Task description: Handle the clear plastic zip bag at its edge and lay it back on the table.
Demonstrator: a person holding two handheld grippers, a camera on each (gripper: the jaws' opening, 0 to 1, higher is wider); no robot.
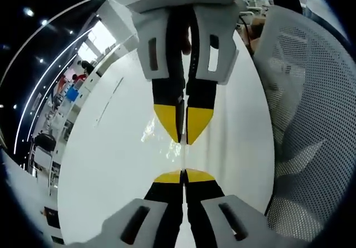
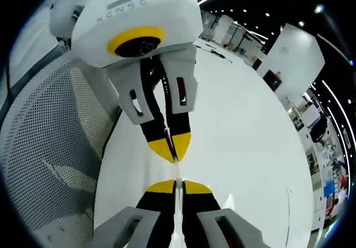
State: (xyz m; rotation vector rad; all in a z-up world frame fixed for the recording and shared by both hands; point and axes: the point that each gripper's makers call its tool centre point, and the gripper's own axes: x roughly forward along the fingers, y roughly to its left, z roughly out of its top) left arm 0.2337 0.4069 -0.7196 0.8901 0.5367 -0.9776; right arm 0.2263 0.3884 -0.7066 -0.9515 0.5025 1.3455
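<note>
A: Two grippers face each other tip to tip above the white table [image 1: 111,164]. In the left gripper view, the left gripper [image 1: 184,177] rises from 6 o'clock with jaws pressed together; the right gripper [image 1: 184,127] comes down from 12 o'clock, jaws likewise closed. Where is the bag?

B: The clear zip bag [image 1: 158,134] shows as a faint glinting film at about 10 o'clock from the tips, stretched between them. Each gripper appears to pinch an edge, though the film is hard to trace.

A: The risk?

B: Thin, slick plastic held by little more than the yellow tips; pulling apart or uneven lowering could slip an edge free, so the bag would drop crumpled.

A: And the right gripper view?

B: There a pale strip of film runs up between the right gripper's [image 2: 177,183] closed jaws; the left gripper [image 2: 172,148] hangs from 12 o'clock, and a mesh chair [image 2: 50,148] sits at 9 o'clock
</note>
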